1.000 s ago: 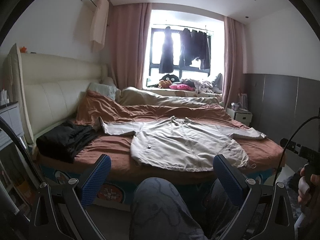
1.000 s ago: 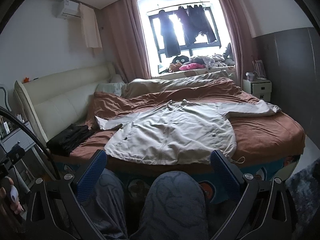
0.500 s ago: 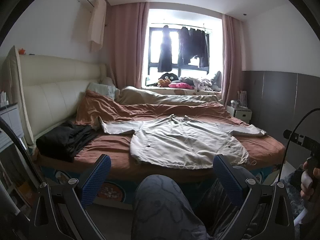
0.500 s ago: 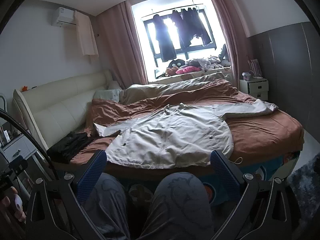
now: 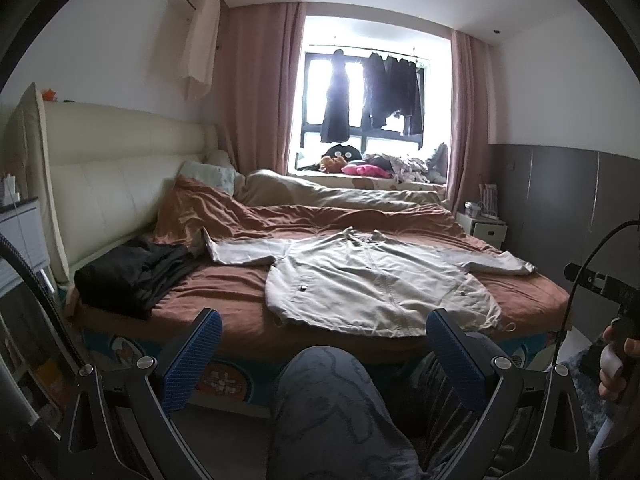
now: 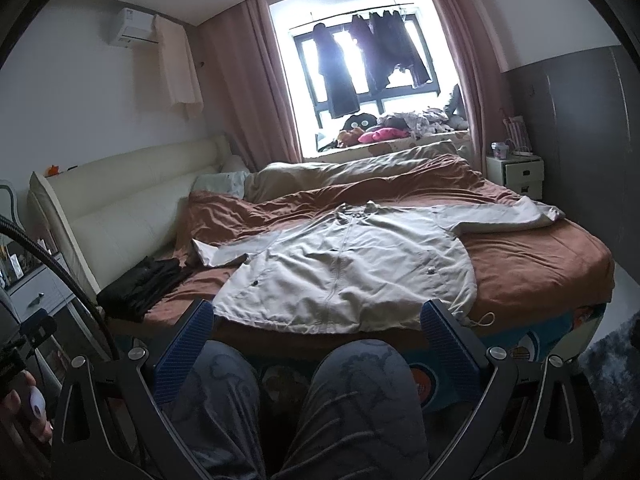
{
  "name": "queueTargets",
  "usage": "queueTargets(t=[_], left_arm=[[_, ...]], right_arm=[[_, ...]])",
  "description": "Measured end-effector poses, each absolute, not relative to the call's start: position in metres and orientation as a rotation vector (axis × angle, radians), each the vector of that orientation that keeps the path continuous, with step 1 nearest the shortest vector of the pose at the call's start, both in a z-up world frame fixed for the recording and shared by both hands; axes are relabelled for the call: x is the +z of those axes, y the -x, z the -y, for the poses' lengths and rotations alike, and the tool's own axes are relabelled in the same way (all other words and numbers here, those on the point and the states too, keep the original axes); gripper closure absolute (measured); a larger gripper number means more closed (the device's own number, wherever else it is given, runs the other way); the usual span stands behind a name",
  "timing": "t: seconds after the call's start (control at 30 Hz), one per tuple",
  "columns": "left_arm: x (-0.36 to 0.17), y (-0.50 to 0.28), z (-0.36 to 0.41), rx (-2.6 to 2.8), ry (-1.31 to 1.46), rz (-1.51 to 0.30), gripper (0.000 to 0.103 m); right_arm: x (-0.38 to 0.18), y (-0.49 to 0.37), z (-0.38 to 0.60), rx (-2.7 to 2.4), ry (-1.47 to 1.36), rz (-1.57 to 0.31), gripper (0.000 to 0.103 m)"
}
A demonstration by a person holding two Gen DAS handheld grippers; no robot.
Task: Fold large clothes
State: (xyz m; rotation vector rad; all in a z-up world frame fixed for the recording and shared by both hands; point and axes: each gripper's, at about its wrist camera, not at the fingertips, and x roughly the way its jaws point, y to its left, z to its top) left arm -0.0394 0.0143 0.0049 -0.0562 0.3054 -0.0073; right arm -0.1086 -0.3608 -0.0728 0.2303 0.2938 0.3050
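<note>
Both tongs [image 5: 320, 354] [image 6: 316, 344] hover spread (empty) before the jacket [image 6: 344, 272].

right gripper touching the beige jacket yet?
Apart. In the right wrist view the right gripper hangs open over the person's knees, and the beige jacket lies flat on the bed beyond them; nothing sits between the jaws.
</note>
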Motion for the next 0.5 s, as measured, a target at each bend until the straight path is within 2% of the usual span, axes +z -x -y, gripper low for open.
queueTargets(t=[0.5], left_arm=[[0.001,0.024,-0.026,0.003,0.076,-0.317,0.001]], right_arm=[[-0.072,0.096,0.356,0.31,-0.23,-0.313,0.0]])
